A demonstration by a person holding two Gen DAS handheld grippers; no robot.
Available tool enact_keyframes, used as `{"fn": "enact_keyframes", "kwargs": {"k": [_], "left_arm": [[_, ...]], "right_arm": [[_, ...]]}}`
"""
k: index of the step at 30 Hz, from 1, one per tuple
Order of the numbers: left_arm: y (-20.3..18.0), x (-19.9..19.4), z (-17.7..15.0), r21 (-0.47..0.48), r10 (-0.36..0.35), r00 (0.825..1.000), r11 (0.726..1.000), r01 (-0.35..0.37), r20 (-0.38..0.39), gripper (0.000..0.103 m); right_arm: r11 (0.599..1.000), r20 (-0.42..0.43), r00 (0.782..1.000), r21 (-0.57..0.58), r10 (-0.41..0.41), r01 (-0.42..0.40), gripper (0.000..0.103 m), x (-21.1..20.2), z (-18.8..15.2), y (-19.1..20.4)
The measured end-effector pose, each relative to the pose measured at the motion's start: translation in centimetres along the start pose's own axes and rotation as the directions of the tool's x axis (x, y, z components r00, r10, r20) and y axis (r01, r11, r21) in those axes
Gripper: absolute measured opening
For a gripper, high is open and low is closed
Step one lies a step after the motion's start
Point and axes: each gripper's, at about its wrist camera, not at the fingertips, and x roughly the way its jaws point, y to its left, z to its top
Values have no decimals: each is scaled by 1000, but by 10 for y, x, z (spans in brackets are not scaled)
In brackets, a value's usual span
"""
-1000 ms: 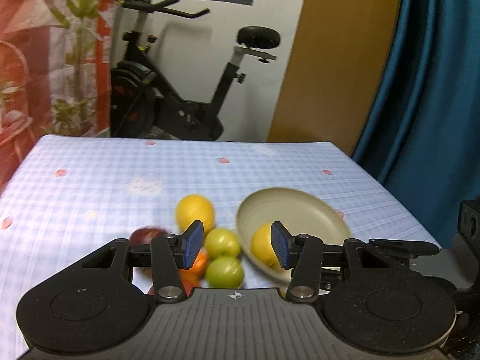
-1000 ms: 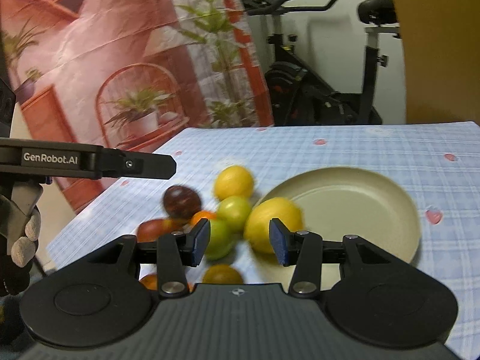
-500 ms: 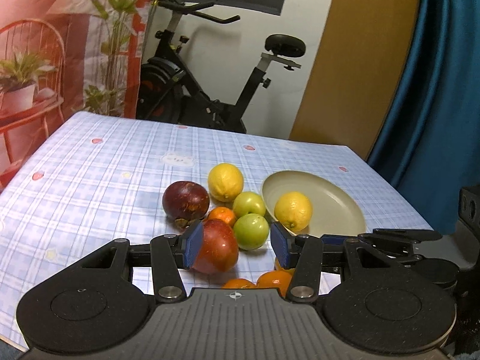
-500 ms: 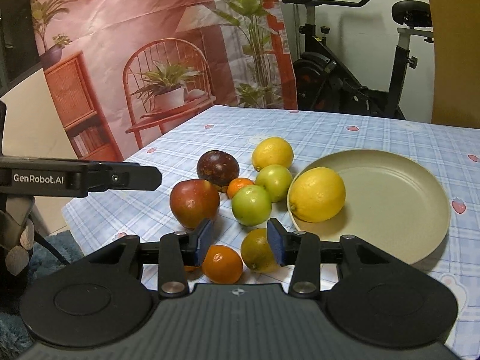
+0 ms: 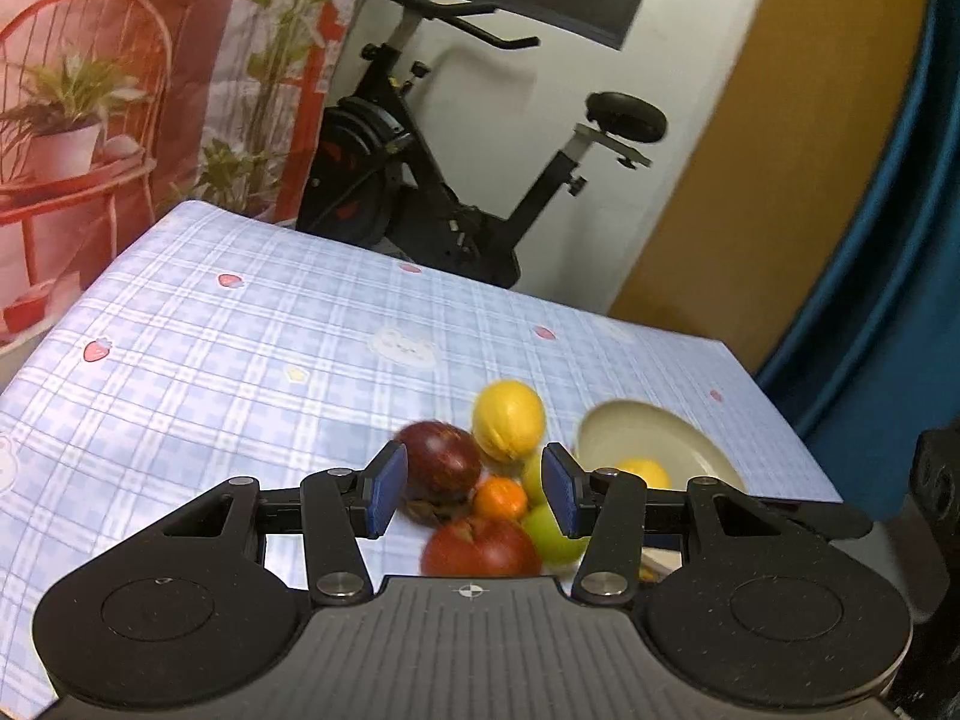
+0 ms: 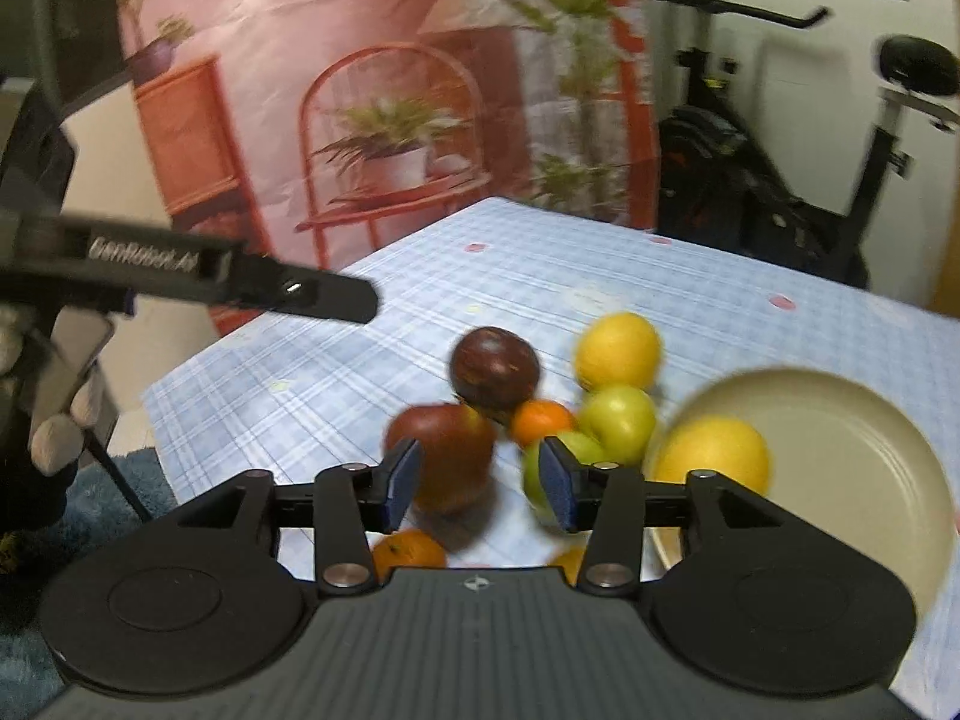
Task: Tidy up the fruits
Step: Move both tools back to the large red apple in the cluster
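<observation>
A cluster of fruit lies on the blue checked tablecloth (image 5: 240,360): a dark purple fruit (image 5: 441,462), a red apple (image 5: 480,549), a small orange (image 5: 501,498), green apples (image 5: 555,534) and a lemon (image 5: 509,419). A beige plate (image 5: 654,432) to the right holds another lemon (image 5: 645,474). My left gripper (image 5: 474,495) is open and empty, just above the cluster. My right gripper (image 6: 480,483) is open and empty, near the red apple (image 6: 444,453) and a green apple (image 6: 558,468). The plate (image 6: 852,456) and its lemon (image 6: 711,450) show at right.
An exercise bike (image 5: 432,180) stands behind the table. A blue curtain (image 5: 888,240) hangs at right. A printed backdrop (image 6: 360,90) is on the left. Two more oranges (image 6: 408,549) lie near the front table edge. The other gripper's arm (image 6: 198,276) reaches in from the left.
Both grippers moved in closer and lower over the fruit cluster; the views tilted and blurred. The jaws stayed open. The fruit has not moved.
</observation>
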Motion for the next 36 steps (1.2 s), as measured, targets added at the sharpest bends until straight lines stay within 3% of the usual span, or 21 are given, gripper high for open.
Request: {"fn": "enact_keyframes", "kwargs": {"k": [2, 10, 14, 27, 33, 36], "left_arm": [[4, 2, 0, -19, 5, 1000, 1000, -5, 2, 52], [19, 12, -16, -71, -24, 999, 997, 22, -27, 52], [25, 16, -24, -93, -42, 998, 995, 38, -49, 52], [32, 26, -34, -126, -49, 994, 991, 36, -96, 53], [23, 33, -38, -87, -73, 990, 994, 63, -120, 54], [19, 34, -40, -64, -63, 991, 996, 55, -121, 60]], "right_arm": [[999, -23, 1000, -29, 17, -17, 56, 15, 7, 6], [997, -155, 988, -76, 10, -22, 60, 66, 17, 18], [997, -178, 984, -82, 0, -14, 61, 75, 16, 21], [995, -86, 996, -101, 12, -21, 58, 72, 11, 27], [999, -61, 998, -33, 14, -16, 58, 54, -7, 20], [1000, -58, 998, -5, 18, -18, 58, 48, -11, 18]]}}
